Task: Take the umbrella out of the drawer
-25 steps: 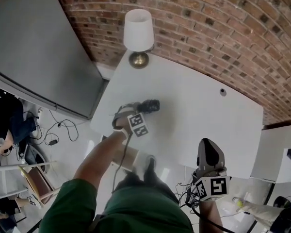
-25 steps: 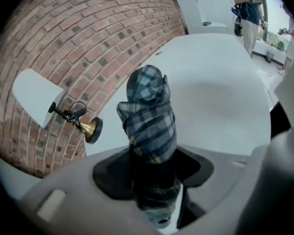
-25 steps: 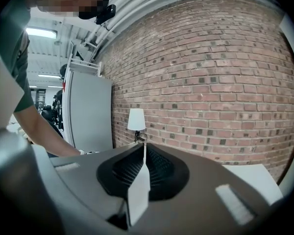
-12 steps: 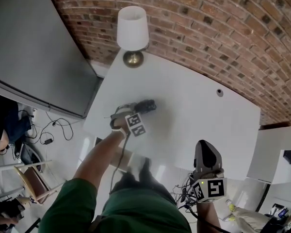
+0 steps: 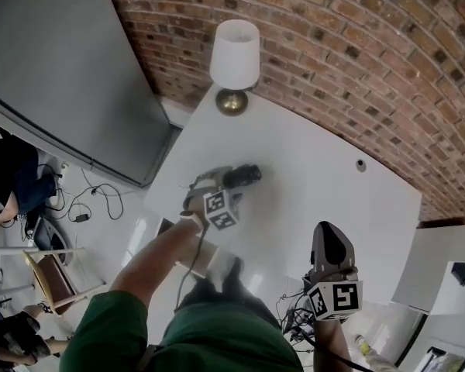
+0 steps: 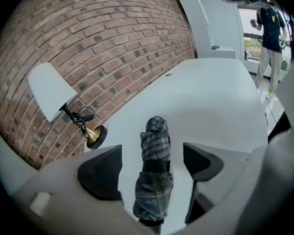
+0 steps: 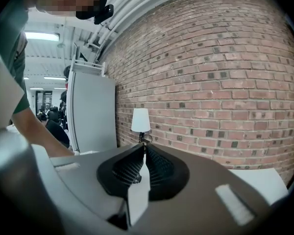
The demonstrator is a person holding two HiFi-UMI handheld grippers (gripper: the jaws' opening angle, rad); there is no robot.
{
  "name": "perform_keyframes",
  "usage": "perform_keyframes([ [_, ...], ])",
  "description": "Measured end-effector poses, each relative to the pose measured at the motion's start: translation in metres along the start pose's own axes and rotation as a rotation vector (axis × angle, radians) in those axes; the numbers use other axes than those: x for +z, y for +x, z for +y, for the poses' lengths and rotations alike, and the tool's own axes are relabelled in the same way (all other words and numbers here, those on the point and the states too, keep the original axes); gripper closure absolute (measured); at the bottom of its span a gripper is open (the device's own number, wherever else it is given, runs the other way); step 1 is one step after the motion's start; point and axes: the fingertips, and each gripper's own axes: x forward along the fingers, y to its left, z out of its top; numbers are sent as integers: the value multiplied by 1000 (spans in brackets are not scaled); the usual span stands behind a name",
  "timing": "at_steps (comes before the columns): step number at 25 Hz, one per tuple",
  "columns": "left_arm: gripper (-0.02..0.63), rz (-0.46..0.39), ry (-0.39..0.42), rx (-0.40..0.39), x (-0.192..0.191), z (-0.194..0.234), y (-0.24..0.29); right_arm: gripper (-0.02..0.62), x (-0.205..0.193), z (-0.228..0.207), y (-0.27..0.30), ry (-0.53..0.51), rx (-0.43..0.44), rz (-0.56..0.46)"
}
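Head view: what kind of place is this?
Probably an indoor office or workroom: there is a brick wall, a white table against it, and a table lamp standing on that table.

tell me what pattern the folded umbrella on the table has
The umbrella is dark grey plaid with paler check lines; clearest in the left gripper view.

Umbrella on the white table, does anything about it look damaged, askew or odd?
Nothing stands out. The folded plaid umbrella lies flat on the table, its black strap wrapped round the middle, with no tear showing.
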Motion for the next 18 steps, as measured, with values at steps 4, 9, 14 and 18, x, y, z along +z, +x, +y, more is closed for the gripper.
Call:
perform_keyframes([
  [4, 218, -149, -67, 84, 34, 21, -60, 583, 12, 11, 10, -7, 38, -33],
  [9, 225, -311, -137, 207, 67, 58, -148, 583, 31, 28, 21, -18, 82, -76],
  [14, 273, -470, -214, 309, 93, 84, -243, 583, 48, 47, 26, -22, 117, -119],
  [18, 348, -593, -287, 408, 103, 96, -320, 583, 62, 70, 26, -26, 145, -149],
])
